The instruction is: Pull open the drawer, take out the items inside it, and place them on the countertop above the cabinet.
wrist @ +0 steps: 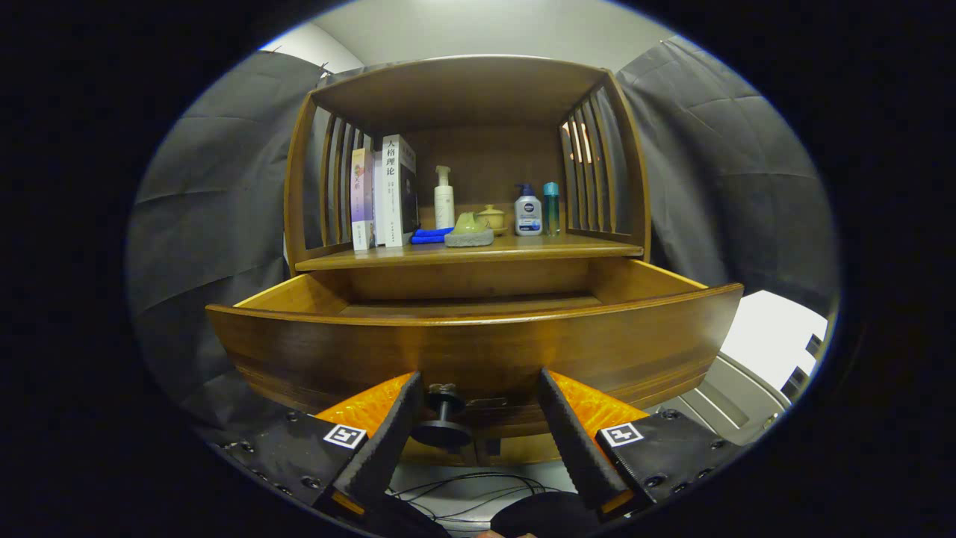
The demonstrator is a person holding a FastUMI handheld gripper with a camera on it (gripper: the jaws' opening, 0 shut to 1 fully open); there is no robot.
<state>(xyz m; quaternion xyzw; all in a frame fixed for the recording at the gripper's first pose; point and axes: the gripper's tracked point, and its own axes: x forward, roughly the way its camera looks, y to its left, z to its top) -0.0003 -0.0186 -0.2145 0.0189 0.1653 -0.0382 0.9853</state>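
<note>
Drawer [478,351] interior hidden behind its own front panel

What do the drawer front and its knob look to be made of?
Drawer front: wood, apparently varnished; grain shows and light glares off it. Knob: dark and smooth, probably metal, though painted wood is possible. The gripper is open, fingers either side of the knob.

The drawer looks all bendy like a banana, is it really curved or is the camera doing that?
In the gripper view the fisheye lens likely bows the drawer front; the shelf edge bends too. Light glares on its wood; the open gripper straddles the knob.
</note>
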